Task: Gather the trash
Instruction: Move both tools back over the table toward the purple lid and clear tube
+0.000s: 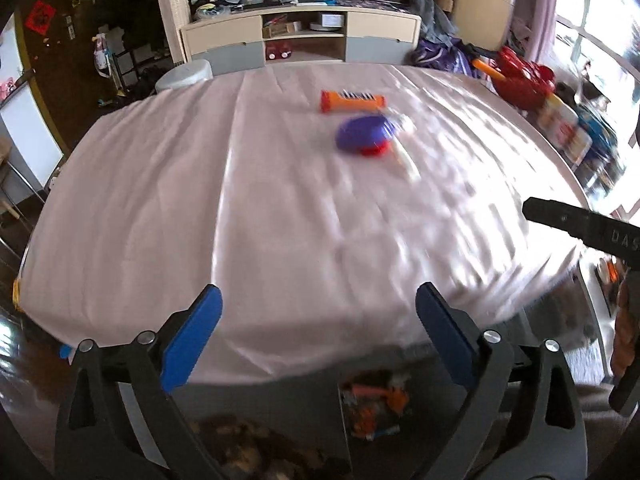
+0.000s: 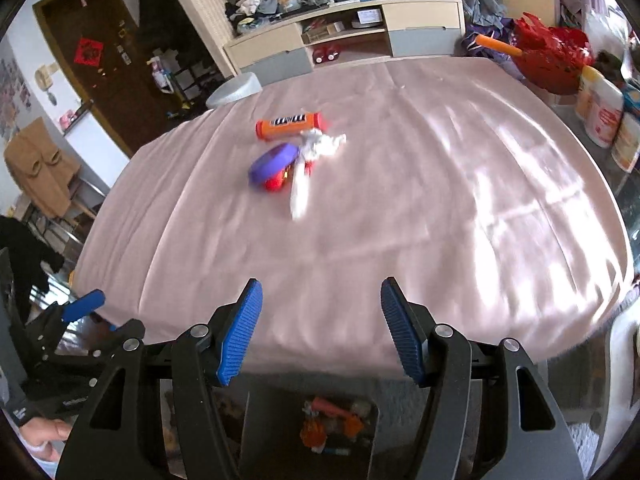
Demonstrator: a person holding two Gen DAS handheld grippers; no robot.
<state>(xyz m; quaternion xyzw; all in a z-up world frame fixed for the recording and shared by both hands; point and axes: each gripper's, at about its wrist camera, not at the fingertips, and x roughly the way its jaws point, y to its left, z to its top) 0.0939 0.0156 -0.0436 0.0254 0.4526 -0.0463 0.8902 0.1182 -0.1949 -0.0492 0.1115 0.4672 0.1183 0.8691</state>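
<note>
Right wrist view, entry: right tongs [image 2: 321,326] stand apart with nothing between the blue pads; they hang over the near edge of the pink-clothed tabletop [image 2: 440,208], tilted steeply down.
Trash pile: well ahead of both tongs, mid-tabletop. Items: orange tube [image 2: 290,123], purple lid-like piece [image 2: 273,164] lying over something red, crumpled white tissue [image 2: 322,144], a white wrapper [image 2: 300,194] trailing toward the tongs. All touch or overlap.
Bin [image 2: 332,426]: below and just behind the right tongs, under the tabletop's near edge, already holding orange and white scraps.

Left wrist view, entry: left tongs [image 1: 318,330] spread wide, empty, likewise above the near edge and pitched down; the picture is smeared. The right tongs' black body shows at the right margin. A hand [image 2: 44,438] grips the left tool in the right wrist view's lower corner.

Hazards, judged:
- Items lie heaped; a closing grip may take one and scatter the others, or roll the tube away.
- The tissue and wrapper are thin and flat; pads may slip over them or pinch the cloth and drag it.
- The right tongs' narrower gap may not clear the purple piece.
- Both tongs aiming at one small pile risk colliding.
</note>
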